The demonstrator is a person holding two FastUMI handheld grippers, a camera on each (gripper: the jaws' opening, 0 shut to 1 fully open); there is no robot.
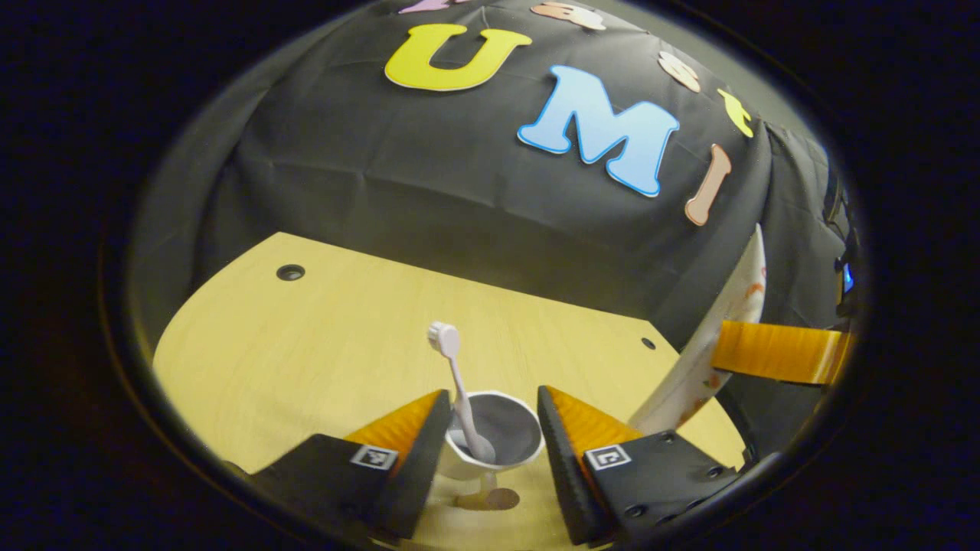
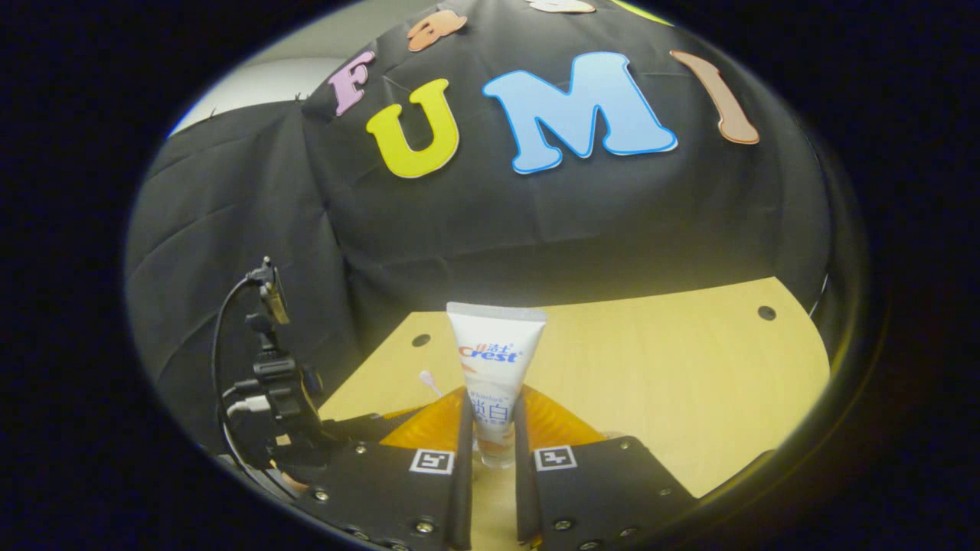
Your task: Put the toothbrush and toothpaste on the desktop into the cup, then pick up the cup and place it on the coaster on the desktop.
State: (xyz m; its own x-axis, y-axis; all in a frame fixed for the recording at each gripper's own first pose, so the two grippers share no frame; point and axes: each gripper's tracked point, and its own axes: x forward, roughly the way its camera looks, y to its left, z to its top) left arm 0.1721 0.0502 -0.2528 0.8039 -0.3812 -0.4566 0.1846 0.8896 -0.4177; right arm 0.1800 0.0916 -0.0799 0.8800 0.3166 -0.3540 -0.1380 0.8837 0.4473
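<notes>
In the left gripper view a white cup [image 1: 501, 451] with a grey inside sits between the fingers of my left gripper [image 1: 492, 398], which press on its two sides. A pale toothbrush [image 1: 453, 367] stands tilted in the cup, head up. I cannot tell whether the cup rests on the table. To the right, the white toothpaste tube [image 1: 700, 367] hangs slanted above the table edge, held by my right gripper [image 1: 777, 352]. In the right gripper view the toothpaste tube [image 2: 496, 360] stands upright, with my right gripper [image 2: 494, 405] shut on its lower part. The toothbrush head [image 2: 426, 378] peeks out at the left.
The light wooden table [image 1: 306, 360] has small round holes [image 1: 290, 272] near its far edge. Black cloth closes off the back. The left gripper's body with cables [image 2: 272, 398] stands at the left of the right gripper view. Bare tabletop [image 2: 689, 383] stretches to the right.
</notes>
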